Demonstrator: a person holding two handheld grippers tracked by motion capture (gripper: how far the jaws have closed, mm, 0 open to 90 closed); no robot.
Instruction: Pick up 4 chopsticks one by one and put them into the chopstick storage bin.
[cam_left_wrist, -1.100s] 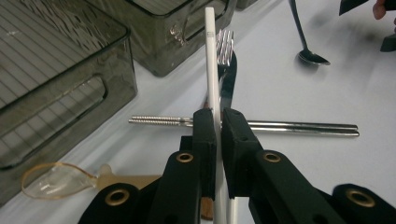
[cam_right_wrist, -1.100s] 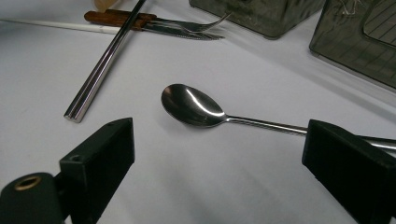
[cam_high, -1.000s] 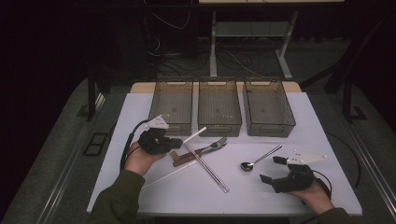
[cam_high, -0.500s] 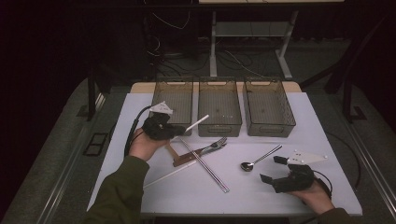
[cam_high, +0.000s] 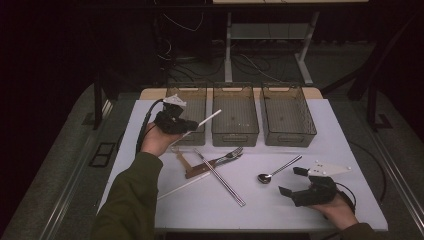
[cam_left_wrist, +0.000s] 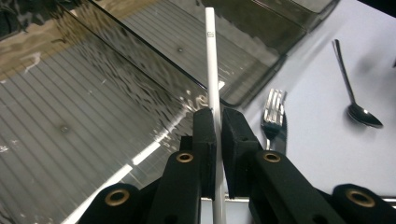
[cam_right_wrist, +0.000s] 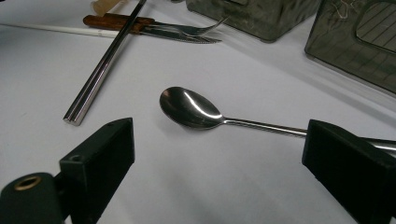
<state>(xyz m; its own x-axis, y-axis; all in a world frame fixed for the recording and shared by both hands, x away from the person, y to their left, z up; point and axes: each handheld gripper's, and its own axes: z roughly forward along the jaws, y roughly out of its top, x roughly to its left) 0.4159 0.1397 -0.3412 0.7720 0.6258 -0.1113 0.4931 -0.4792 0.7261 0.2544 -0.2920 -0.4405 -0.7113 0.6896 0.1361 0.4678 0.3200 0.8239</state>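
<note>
White chopstick (cam_high: 204, 122) is clamped between the jaws of the left gripper (cam_high: 188, 126), which is raised above the table (cam_high: 350, 145) at the front edge of the leftmost bin (cam_high: 189, 102). In the left gripper view, the stick (cam_left_wrist: 212, 74) runs straight out along the jaw line, with its far tip over the ribbed floor of that bin (cam_left_wrist: 70, 116). In the high view, the long axis slants up and to the right, so the free end reaches toward the wall shared with the middle bin (cam_high: 235, 115). The coming move is judged to turn on this relation: the tip is already over or near the 2 bins, while the gripped end hangs at the near wall of the leftmost one. It cannot be told from these views which bin the tip is actually above, since height is not readable.

A 2nd white stick (cam_high: 182, 186) lies flat on the table, partly under a metal chopstick pair (cam_high: 220, 177) and a wood-handled fork (cam_high: 220, 159). The left hand is nearer to it.

The right gripper (cam_high: 296, 184) rests low near the table edge with jaws spread wide and nothing between the pads; a spoon (cam_right_wrist: 191, 108) lies just ahead of it, handle pointing away toward the third bin (cam_high: 287, 112). The rear end of the held stick is cut off below the jaws.
</note>
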